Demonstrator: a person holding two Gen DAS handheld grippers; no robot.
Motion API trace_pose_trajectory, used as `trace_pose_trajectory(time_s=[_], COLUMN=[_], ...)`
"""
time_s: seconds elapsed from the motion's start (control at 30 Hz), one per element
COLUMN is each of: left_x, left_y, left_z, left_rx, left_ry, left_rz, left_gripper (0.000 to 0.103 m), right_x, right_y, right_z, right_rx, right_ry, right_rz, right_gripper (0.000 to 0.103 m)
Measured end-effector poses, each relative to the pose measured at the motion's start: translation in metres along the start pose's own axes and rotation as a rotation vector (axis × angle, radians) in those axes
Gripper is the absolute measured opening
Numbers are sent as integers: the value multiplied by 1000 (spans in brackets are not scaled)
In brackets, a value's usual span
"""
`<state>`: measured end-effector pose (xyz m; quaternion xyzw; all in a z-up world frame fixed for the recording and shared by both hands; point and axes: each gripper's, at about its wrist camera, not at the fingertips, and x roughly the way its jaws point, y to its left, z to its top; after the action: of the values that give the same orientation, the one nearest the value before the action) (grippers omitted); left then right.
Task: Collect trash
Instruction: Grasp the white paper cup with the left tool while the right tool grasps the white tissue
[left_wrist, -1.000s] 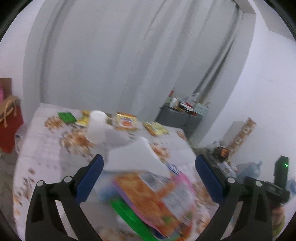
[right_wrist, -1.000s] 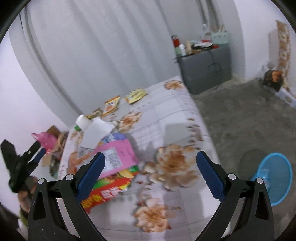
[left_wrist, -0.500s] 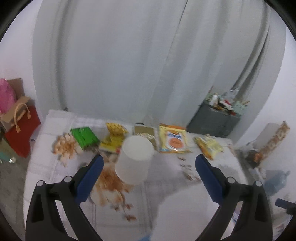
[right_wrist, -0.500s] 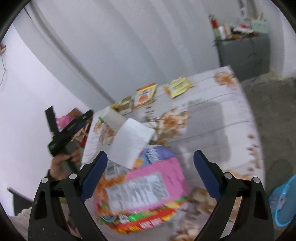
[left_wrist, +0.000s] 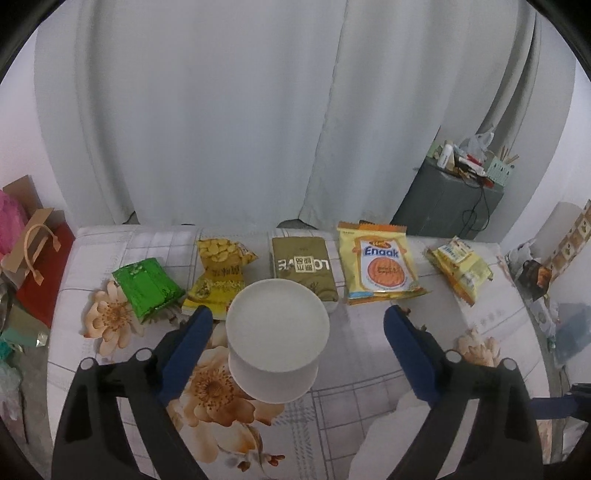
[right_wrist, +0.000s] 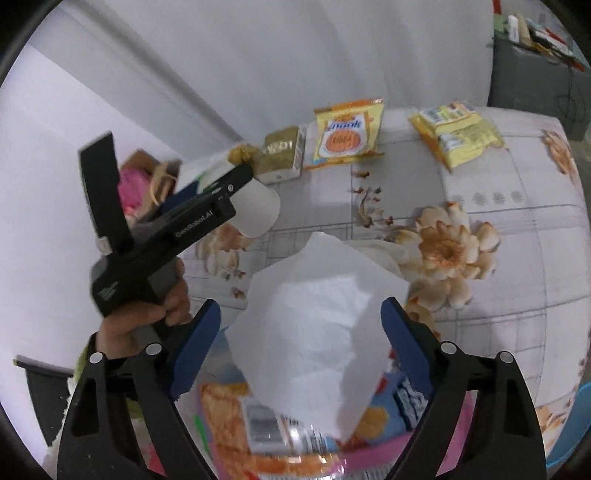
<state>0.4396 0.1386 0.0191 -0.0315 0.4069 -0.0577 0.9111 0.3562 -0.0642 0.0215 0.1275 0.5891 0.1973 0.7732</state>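
Note:
A white paper cup (left_wrist: 276, 338) stands upside down on the flowered table (left_wrist: 369, 369). My left gripper (left_wrist: 297, 341) is open, its blue pads on either side of the cup and apart from it. The cup also shows in the right wrist view (right_wrist: 256, 214), behind the left gripper's body. A white crumpled tissue (right_wrist: 317, 328) stands between the open pads of my right gripper (right_wrist: 301, 341), not pinched. It rests on a pile of snack wrappers (right_wrist: 280, 428) at the near edge.
A row of snack packets lies at the table's far side: green (left_wrist: 147, 288), yellow nuts (left_wrist: 219, 273), brown (left_wrist: 303, 267), Enaak (left_wrist: 380, 267), yellow (left_wrist: 460, 267). A grey cabinet (left_wrist: 447, 201) and curtain stand behind. Bags (left_wrist: 33, 251) stand left of the table.
My left gripper has closed in on the upturned cup, which now sits between its pads. My right gripper has moved over the tissue, now between its pads.

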Motion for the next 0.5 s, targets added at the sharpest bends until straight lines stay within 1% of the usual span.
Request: trace_pose_trajectory(time_s=[0.07,0.1,0.17,0.27,0.3,0.33,0.37,0.4,0.43,0.5], left_x=[5,6,7,8,8,8,8,8,8,6], left_y=[0,-1,0,4,5,6,6,7,7,6], left_z=[-2,-2,-2,-2,-2,-3,-3,-4,-5,-6], left_rx=[10,11,7,-10,-15,-22,-26,-27,-26,-21], left_ry=[15,18,26,29,30,31,32,35,33,32], left_rz=[2,0,-1,3,2,1,-1,-5,-7,-11], left_gripper=[85,81,77,69,66,64,60,57,57,57], right_x=[8,12,18,24,22,23,23,22,20,16], right_y=[4,6,7,6,2,1,-1,-2,-5,-7], right_z=[2,4,6,5,5,4,2,0,-2,-5], right_rx=[-11,-16,-19,-14,-10,-6,-1,2,5,12], right_ry=[13,19,28,44,50,53,57,59,60,58], right_rz=[-28,-42,-71,-102,-108,-109,-109,-110,-109,-105], right_gripper=[82,80,75,63,57,51,48,43,36,29])
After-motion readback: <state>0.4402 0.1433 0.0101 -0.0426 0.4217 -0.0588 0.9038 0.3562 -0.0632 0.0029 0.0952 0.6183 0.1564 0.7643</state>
